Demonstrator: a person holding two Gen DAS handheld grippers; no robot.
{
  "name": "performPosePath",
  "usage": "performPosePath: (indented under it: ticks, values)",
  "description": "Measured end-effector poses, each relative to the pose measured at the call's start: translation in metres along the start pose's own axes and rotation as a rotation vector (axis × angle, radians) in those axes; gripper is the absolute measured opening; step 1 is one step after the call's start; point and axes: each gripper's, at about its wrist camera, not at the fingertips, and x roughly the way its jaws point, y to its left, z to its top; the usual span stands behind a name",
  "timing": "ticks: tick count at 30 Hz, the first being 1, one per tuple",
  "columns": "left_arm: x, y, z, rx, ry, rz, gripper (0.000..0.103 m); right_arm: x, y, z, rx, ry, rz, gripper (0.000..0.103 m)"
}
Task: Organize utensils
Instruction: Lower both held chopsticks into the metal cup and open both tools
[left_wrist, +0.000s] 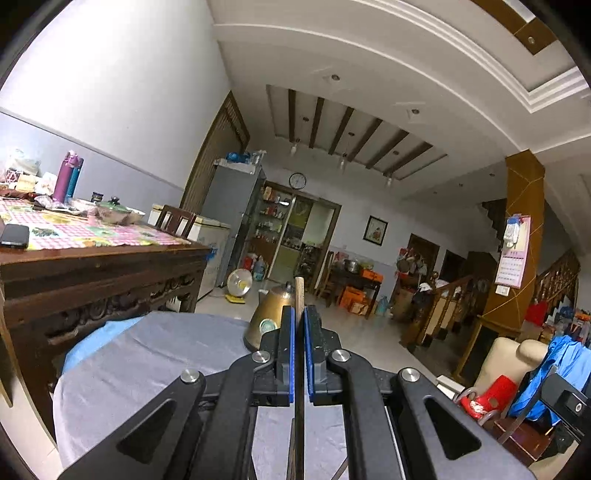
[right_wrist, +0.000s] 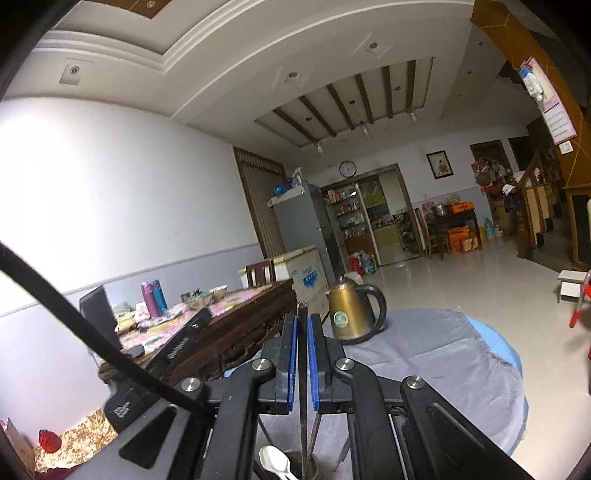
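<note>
My left gripper (left_wrist: 299, 314) is shut on a wooden chopstick (left_wrist: 299, 295); its pale tip sticks out past the blue pads and its shaft runs back down between the fingers. My right gripper (right_wrist: 303, 321) is shut on a dark metal utensil handle (right_wrist: 303, 314) that hangs down toward a utensil holder (right_wrist: 306, 467) at the bottom edge. A white spoon (right_wrist: 274, 461) and thin metal rods stand in that holder. Both grippers are held above a round table with a grey cloth (left_wrist: 147, 362), which also shows in the right wrist view (right_wrist: 443, 354).
A brass-coloured kettle (right_wrist: 352, 310) stands on the far side of the round table, also in the left wrist view (left_wrist: 271, 314). A carved dark wooden table (left_wrist: 92, 273) with bottles, bowls and a phone stands to the left. A black cable (right_wrist: 74, 325) crosses the right view.
</note>
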Motion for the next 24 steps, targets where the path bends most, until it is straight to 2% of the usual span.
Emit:
performPosePath:
  ticks: [4,12,24]
  values:
    - [0.005,0.002,-0.009,-0.002,0.020,0.021,0.005,0.008,-0.001,-0.011,0.001,0.030,0.002,0.006]
    - [0.004,-0.006,-0.016,0.055,0.001,0.056,0.005,0.023,-0.005,-0.023,0.015,0.090,0.006,0.006]
    - [0.010,-0.004,-0.025,0.079,0.066,0.115,0.005,0.035,0.000,-0.033,0.014,0.155,0.010,0.006]
